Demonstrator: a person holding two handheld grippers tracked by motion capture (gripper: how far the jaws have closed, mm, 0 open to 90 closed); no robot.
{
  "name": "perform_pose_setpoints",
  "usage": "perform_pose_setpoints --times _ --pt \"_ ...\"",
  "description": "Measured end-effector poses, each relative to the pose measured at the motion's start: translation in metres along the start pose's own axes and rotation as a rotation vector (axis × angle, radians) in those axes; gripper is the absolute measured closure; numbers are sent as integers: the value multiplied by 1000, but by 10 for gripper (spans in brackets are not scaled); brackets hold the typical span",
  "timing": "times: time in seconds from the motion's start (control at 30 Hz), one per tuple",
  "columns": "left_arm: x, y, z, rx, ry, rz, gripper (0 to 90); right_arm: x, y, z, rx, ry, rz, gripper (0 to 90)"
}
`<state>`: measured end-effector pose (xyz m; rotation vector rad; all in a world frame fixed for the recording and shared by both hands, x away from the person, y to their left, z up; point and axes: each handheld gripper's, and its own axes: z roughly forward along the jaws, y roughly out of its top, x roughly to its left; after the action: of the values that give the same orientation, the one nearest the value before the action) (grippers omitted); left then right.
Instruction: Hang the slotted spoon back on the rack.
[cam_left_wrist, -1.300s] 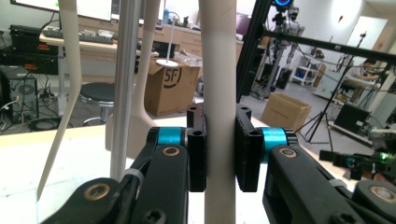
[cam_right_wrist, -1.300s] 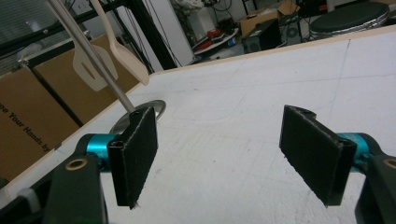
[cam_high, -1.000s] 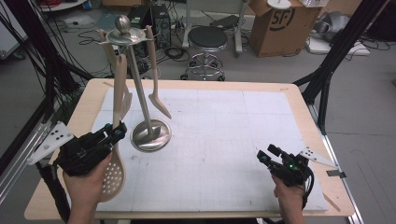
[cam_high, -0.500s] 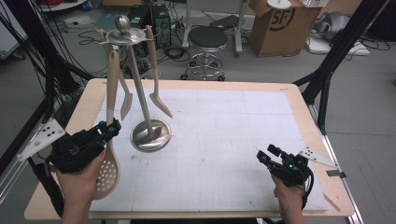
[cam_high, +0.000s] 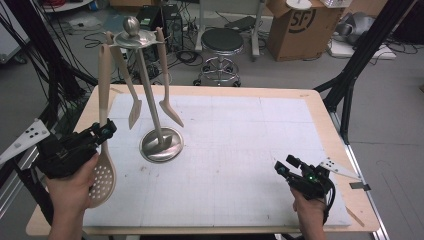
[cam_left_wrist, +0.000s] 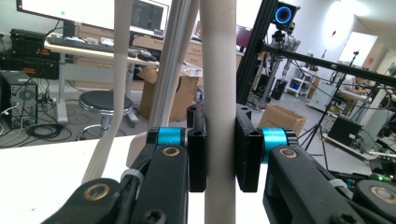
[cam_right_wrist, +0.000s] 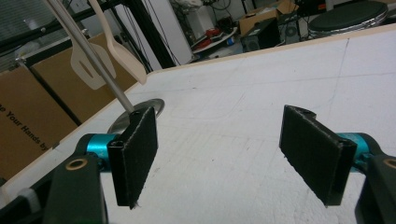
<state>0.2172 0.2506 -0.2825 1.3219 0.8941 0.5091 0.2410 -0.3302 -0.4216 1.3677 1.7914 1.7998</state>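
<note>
Change since earlier frame: left gripper (cam_high: 102, 132) carried further toward the table's left edge, skimmer (cam_high: 102, 150) swung along with it, handle now close to upright; right gripper (cam_high: 290, 170) unmoved.

High view, skimmer: perforated bowl low over the mat near the left front edge, handle top up at the rack (cam_high: 150, 90) rim, apparently still on its hook.
High view, left hand (cam_high: 75, 187): forearm in from the bottom left, gripper body lying level, jaws aimed toward the rack, clamped at mid-handle.
High view, right hand (cam_high: 307, 210): parked on the mat (cam_high: 240, 150) at the front right, well apart from the rack.
High view, rack: slotted turner (cam_high: 134, 107) and spatula (cam_high: 170, 107) hanging on either side of the post.

Left gripper view, jaws: pressed together on the skimmer handle (cam_left_wrist: 219, 93), pads flat against both sides, handle vertical between them.
Left gripper view, background: rack post and another hanging handle just behind.

Right gripper view, jaws: spread wide, nothing between, bare mat ahead, rack base (cam_right_wrist: 135, 116) beyond the left pad.

Step in hand, judged: freeing the skimmer from its hook.
Doing it well: grip kept firm, handle kept near upright, lift straight enough for the hole to leave the hook, no sideways pull against the rack, bowl clear of the mat.
</note>
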Motion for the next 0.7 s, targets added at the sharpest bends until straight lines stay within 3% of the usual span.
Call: perform_pose_setpoints --times 0.37,0.7 --pt "23 6 6 2 -61 -68 780 0 0 0 -1 0 -1 271" --pt "29 -2 13 34 -117 -97 780 0 0 0 2 -4 3 271"
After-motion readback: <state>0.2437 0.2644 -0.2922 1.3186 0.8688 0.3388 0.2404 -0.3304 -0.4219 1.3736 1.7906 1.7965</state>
